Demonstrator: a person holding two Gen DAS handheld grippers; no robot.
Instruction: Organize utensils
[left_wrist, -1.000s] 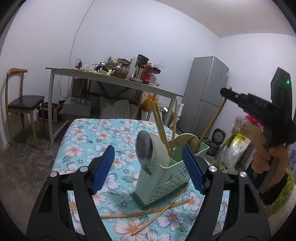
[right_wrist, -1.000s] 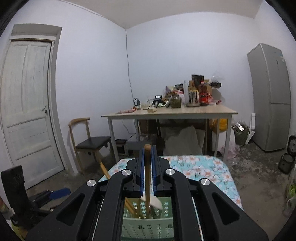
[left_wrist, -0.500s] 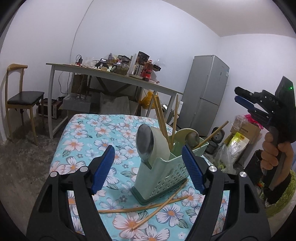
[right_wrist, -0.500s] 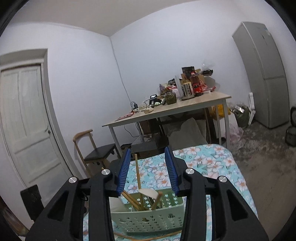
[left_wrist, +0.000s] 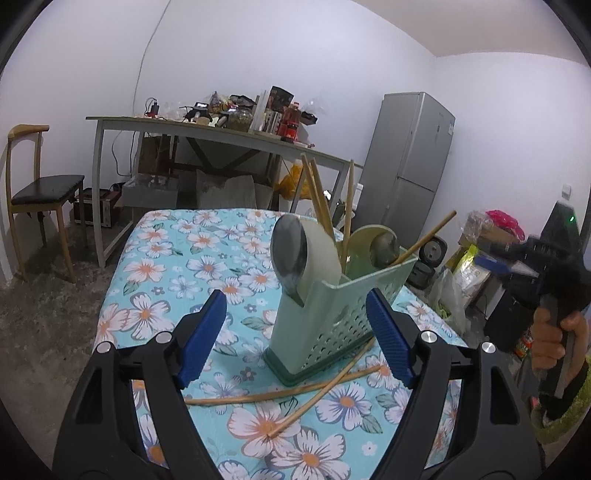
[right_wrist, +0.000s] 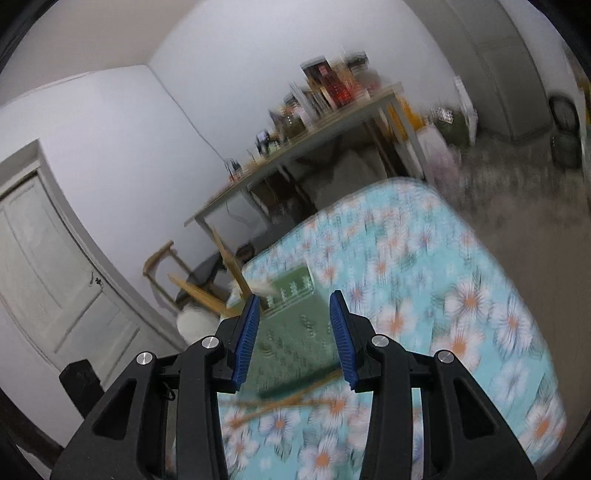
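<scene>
A pale green perforated utensil caddy (left_wrist: 334, 314) stands on the floral tablecloth (left_wrist: 177, 266). It holds a metal spoon (left_wrist: 288, 251), a white spoon, a green ladle and several wooden chopsticks (left_wrist: 319, 201). Two loose chopsticks (left_wrist: 295, 393) lie crossed on the cloth in front of it. My left gripper (left_wrist: 295, 336) is open and empty, just short of the caddy. My right gripper (right_wrist: 293, 332) is open and empty, tilted above the caddy (right_wrist: 295, 321) and the loose chopsticks (right_wrist: 284, 402); that view is motion-blurred. It also shows at the right of the left view (left_wrist: 554, 266).
A long cluttered table (left_wrist: 221, 127) stands behind the floral one. A wooden chair (left_wrist: 40, 192) is at the left, a grey fridge (left_wrist: 413, 162) at the right, with bags and boxes (left_wrist: 480, 258) on the floor. A white door (right_wrist: 44, 266) is at the left.
My right gripper opened and let go of a chopstick, which now leans in the caddy. It then drew back to the right and tilted down. The left gripper stayed open.
</scene>
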